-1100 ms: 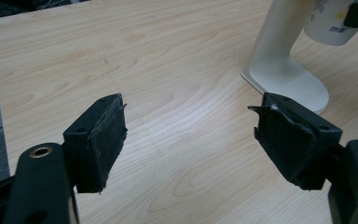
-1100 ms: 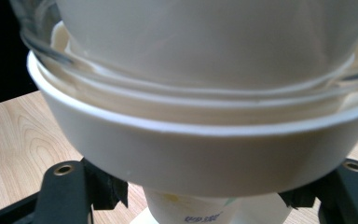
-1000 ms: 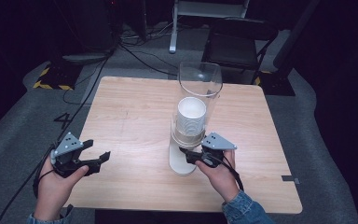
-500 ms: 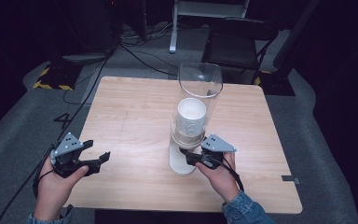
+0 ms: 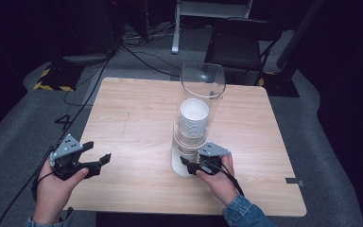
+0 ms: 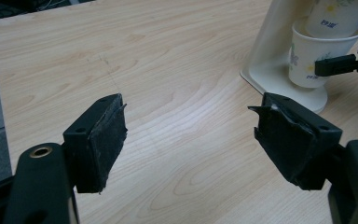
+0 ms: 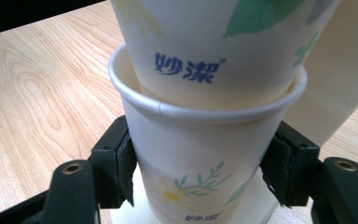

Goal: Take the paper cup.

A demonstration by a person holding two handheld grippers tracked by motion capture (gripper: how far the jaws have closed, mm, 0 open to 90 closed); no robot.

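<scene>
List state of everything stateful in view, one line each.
Right tool: shut on bottom cup, jaws just closed further.
Bottom cup: upright, pulled partly down off the stack.
Cup stack: nested, upright in dispenser.
Dispenser: upright on table.
Left tool: open, nothing between jaws.

My right gripper (image 7: 198, 175) covers the bottom cup's (image 7: 200, 154) sides, and its base is cut off by the frame. The stack of cups (image 5: 194, 118) blurs behind the clear tube (image 5: 202, 94).
</scene>
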